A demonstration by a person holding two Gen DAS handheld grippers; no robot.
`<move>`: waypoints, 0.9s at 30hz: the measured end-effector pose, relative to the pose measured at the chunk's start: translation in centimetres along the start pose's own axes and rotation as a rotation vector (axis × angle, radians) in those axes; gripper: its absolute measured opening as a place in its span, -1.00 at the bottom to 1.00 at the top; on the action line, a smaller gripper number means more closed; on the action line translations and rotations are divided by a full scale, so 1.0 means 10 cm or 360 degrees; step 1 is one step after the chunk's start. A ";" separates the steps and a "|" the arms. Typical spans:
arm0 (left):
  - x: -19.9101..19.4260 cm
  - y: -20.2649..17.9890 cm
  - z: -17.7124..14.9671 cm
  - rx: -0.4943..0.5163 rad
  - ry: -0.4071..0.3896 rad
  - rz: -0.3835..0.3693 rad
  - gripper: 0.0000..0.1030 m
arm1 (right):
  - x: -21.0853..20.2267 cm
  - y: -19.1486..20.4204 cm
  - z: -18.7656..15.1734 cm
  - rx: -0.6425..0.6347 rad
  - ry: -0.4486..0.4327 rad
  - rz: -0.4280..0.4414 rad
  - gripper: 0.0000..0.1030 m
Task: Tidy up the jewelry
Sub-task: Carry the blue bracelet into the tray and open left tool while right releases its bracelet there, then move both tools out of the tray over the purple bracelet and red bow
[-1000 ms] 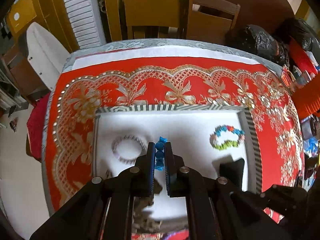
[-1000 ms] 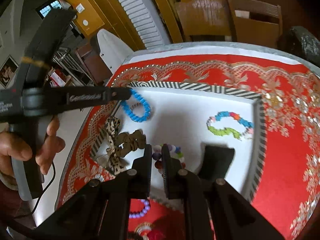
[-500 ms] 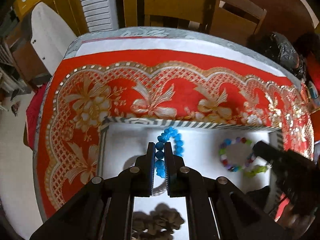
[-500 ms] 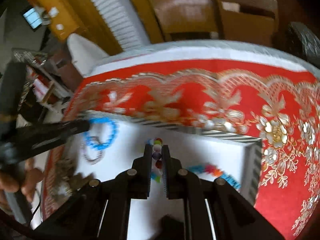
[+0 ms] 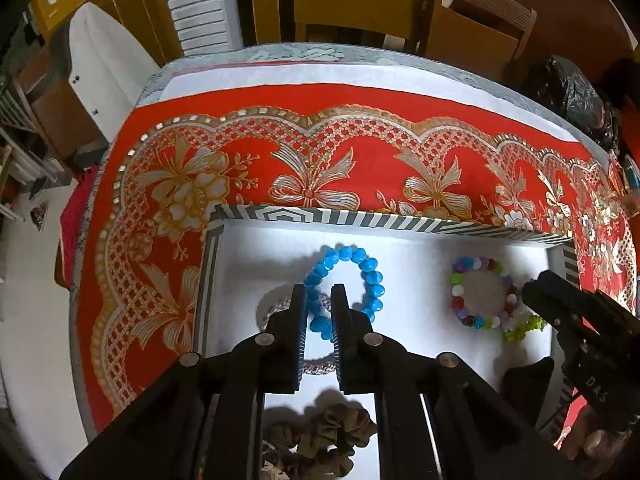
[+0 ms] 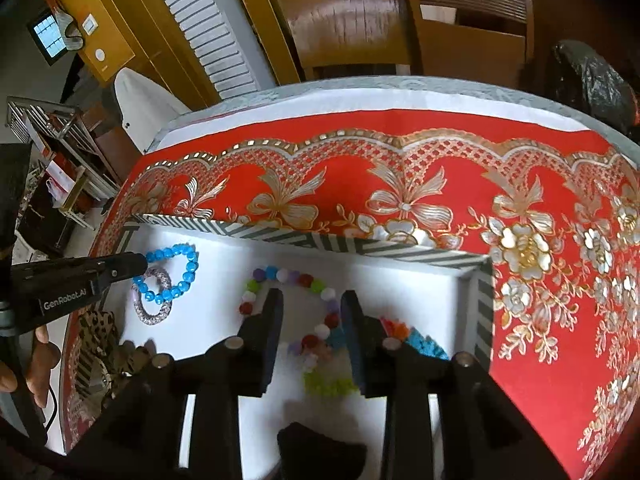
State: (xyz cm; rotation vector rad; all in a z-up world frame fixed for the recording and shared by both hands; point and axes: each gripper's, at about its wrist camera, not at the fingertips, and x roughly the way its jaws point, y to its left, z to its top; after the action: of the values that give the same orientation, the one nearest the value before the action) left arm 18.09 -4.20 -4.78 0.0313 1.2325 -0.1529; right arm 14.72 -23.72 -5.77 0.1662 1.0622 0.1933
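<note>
Left wrist view: blue bead bracelet [image 5: 347, 288] lowered since a second ago onto white tray floor [image 5: 256, 256], overlapping silver mesh bracelet [image 5: 276, 308], left gripper [image 5: 319, 304] clamped on its beads. Right wrist view: right gripper [image 6: 310, 306] jaws just opened, parted around multicoloured bead bracelet [image 6: 292, 280] lying in tray, unpressed.

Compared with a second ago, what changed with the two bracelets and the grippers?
Both bracelets were carried down into the striped tray. The right gripper has just opened, releasing the multicolour bead bracelet. The left gripper stays clamped on the blue bead bracelet.
</note>
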 end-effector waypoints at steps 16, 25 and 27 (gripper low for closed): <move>-0.66 -0.14 -0.34 0.0042 -0.0215 0.0067 -1.00 | -0.81 0.22 -0.30 0.0014 -0.0180 -0.0077 -0.07; -1.04 -0.28 -1.01 0.0033 -0.0247 0.0085 -1.00 | -1.39 0.32 -0.82 0.0013 -0.0213 -0.0112 0.05; -1.07 -0.32 -1.15 0.0011 -0.0224 0.0053 -1.00 | -1.49 0.32 -0.95 0.0016 -0.0214 -0.0122 0.05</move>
State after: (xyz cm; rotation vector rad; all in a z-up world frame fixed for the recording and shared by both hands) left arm 3.46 -5.03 1.64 0.0461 1.0905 -0.1282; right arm -0.89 -23.71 3.05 0.1452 0.9342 0.1062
